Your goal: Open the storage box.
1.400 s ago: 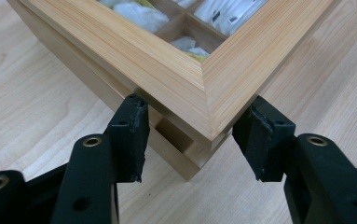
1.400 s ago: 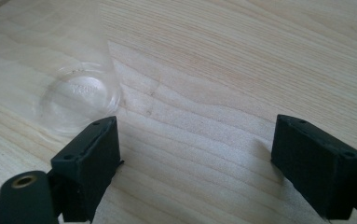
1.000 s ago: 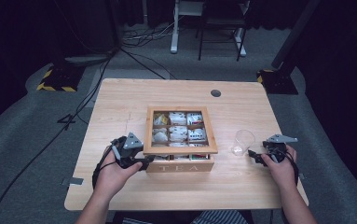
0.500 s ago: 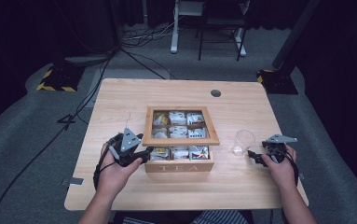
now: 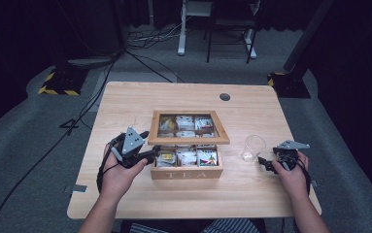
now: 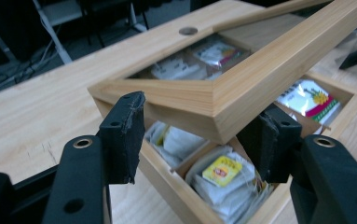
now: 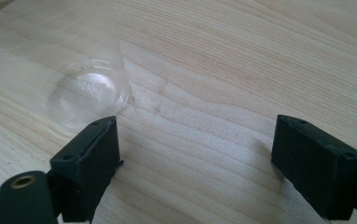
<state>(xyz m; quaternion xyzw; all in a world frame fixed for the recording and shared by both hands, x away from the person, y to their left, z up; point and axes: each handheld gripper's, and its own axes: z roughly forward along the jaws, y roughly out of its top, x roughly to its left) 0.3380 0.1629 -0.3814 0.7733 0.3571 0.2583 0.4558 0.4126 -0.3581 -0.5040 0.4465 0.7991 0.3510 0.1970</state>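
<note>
We see our left gripper (image 5: 150, 151) in matte black with a grey three-cornered plate (image 5: 133, 139) on top and a black cable (image 5: 102, 167) looping beneath. Our right gripper (image 5: 266, 163) matches it, plate and all. Up close, brass-ringed screw holes (image 6: 82, 143) dot the black arms, and the pads (image 6: 125, 135) look scuffed. Striped clothing (image 5: 222, 226) shows at bottom centre.

"TEA" on the front wall of the wooden box (image 5: 187, 174)

A dark studio or lab: black curtains (image 5: 38, 29) around, grey carpet (image 5: 23, 145), floor cables (image 5: 140, 58), hazard-striped stand base (image 5: 57, 85) at upper left, one wooden table (image 5: 125, 97).
</note>
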